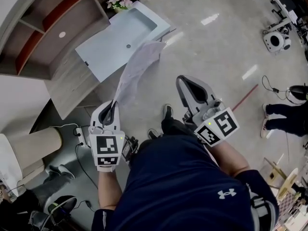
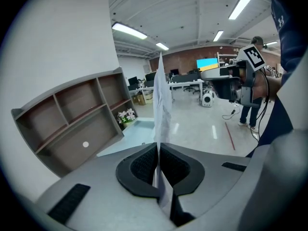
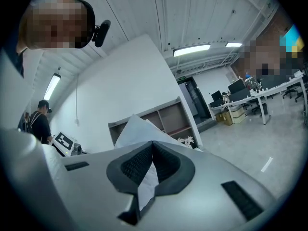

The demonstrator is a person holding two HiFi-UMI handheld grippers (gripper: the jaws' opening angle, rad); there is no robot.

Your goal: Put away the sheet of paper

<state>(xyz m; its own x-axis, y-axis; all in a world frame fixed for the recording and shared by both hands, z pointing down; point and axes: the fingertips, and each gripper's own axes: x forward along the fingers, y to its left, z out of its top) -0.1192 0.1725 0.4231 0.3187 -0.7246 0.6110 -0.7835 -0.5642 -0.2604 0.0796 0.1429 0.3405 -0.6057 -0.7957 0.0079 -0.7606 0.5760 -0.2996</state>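
"Head view first: where is the thin white sheet of paper (image 1: 137,69)?"
"In the air over the pale floor. It slants up from the left gripper (image 1: 113,107) toward the light-blue rectangular table (image 1: 110,47). It is near the table but, as far as I can judge, not on it. The grey open shelf unit (image 1: 43,18) stands behind."
"And the tongs?"
"The left gripper view shows those jaws closed flat on the sheet's lower edge, so it stands upright and should not slip. The right gripper view shows the right gripper (image 1: 182,83) closed too, with white paper pinched between its pads. The head view does not show how that piece joins the rest. Two grips would keep a limp sheet from folding, I think."
"Any writing?"
"No words. There are black-and-white square markers (image 1: 108,150) on the gripper cubes, and a white Under Armour logo (image 1: 226,194) on the navy shirt (image 1: 183,177)."
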